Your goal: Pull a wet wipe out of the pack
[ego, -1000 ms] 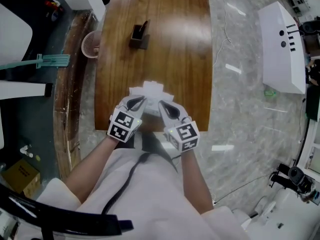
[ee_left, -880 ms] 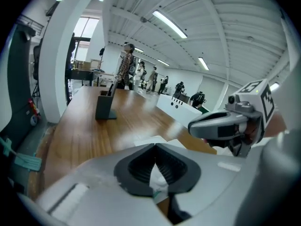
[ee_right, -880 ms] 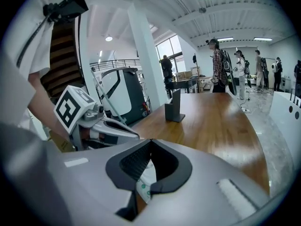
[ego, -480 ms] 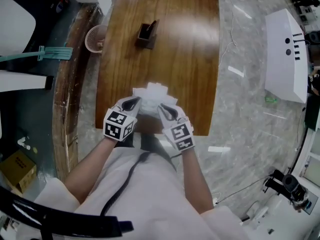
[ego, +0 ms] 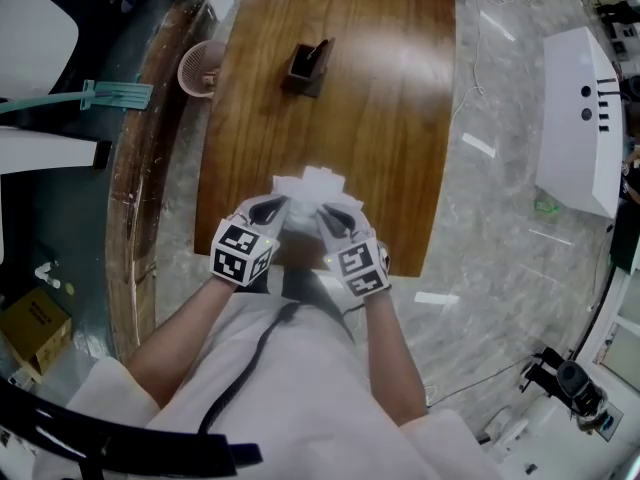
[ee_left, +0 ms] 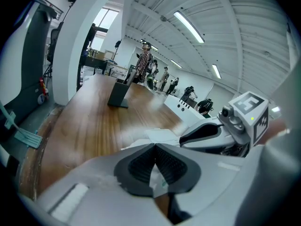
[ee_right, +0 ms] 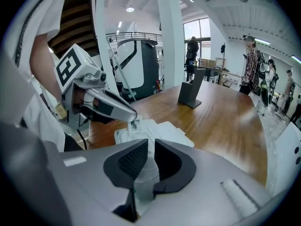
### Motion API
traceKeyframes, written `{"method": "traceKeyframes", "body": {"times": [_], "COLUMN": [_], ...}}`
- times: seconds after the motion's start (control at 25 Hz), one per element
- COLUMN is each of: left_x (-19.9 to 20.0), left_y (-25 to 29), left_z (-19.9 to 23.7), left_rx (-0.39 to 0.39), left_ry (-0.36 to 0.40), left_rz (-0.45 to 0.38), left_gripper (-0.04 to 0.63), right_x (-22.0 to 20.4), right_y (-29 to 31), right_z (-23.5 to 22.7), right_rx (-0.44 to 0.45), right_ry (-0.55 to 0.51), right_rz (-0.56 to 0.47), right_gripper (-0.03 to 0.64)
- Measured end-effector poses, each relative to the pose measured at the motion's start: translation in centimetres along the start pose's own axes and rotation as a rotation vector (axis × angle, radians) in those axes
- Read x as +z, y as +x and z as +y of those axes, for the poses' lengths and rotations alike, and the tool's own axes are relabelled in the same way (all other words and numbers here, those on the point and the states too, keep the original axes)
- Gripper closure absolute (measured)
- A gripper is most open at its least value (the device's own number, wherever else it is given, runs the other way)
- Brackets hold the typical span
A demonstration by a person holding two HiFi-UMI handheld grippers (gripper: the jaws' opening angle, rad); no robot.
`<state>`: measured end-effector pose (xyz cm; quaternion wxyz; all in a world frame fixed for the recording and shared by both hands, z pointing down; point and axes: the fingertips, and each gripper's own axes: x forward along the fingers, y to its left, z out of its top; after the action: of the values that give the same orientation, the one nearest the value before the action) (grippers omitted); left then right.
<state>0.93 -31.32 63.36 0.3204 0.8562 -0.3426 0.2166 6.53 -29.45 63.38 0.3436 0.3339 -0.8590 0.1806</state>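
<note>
On wooden table (ego: 380, 118) over marble floor (ego: 500, 218), wipe pack (ego: 318, 183), left gripper (ego: 280, 206) and right gripper (ego: 328, 211) clamped on it

Camera layout: one overhead, two gripper-mounted.
We look steeply down on the long brown wooden table (ego: 380, 118) from the head view; both gripper views sit low, close, facing the dark upright stand (ee_right: 192, 94) all three share.

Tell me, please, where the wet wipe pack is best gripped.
Probably its thin near edge, from the person's side: the wet wipe pack lies flat on the table, so only an edge fits a claw; the left claw pinches there.
</note>
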Motion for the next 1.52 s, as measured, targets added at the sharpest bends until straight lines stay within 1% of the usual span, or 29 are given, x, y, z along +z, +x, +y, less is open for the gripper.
{"method": "traceKeyframes", "body": {"times": [0.16, 0.48, 0.68, 0.76, 1.0, 1.28, 1.52], "left_x": [0.1, 0.0, 0.1, 0.2, 0.6, 0.9, 1.3], "left_y": [0.0, 0.1, 0.1, 0.2, 0.0, -0.2, -0.7], "left_z": [0.0, 0.2, 0.2, 0.1, -0.1, -0.5, -1.4], "left_rx": [-0.004, -0.009, -0.012, -0.013, -0.017, -0.021, -0.041], "left_ry": [0.004, 0.006, 0.01, 0.009, 0.015, 0.033, 0.051], "left_rz": [0.002, 0.011, 0.013, 0.013, 0.003, -0.01, -0.025], "left_gripper": [0.589, 0.589, 0.589, 0.589, 0.589, 0.588, 0.548], "right_x": [-0.5, -0.9, -1.0, -1.1, -0.4, 0.1, 0.0], "right_y": [0.2, 0.8, 0.9, 0.9, -0.2, -1.3, -2.4], "right_z": [0.4, 0.4, 0.4, 0.4, 0.0, -0.2, -0.5], "right_rx": [0.015, 0.013, 0.014, 0.022, 0.025, 0.003, -0.02], "right_ry": [-0.022, -0.059, -0.068, -0.06, 0.003, 0.024, 0.032], "right_rz": [0.037, 0.056, 0.07, 0.066, 0.026, -0.011, -0.029], "right_gripper": [0.569, 0.569, 0.593, 0.604, 0.607, 0.607, 0.607]}}
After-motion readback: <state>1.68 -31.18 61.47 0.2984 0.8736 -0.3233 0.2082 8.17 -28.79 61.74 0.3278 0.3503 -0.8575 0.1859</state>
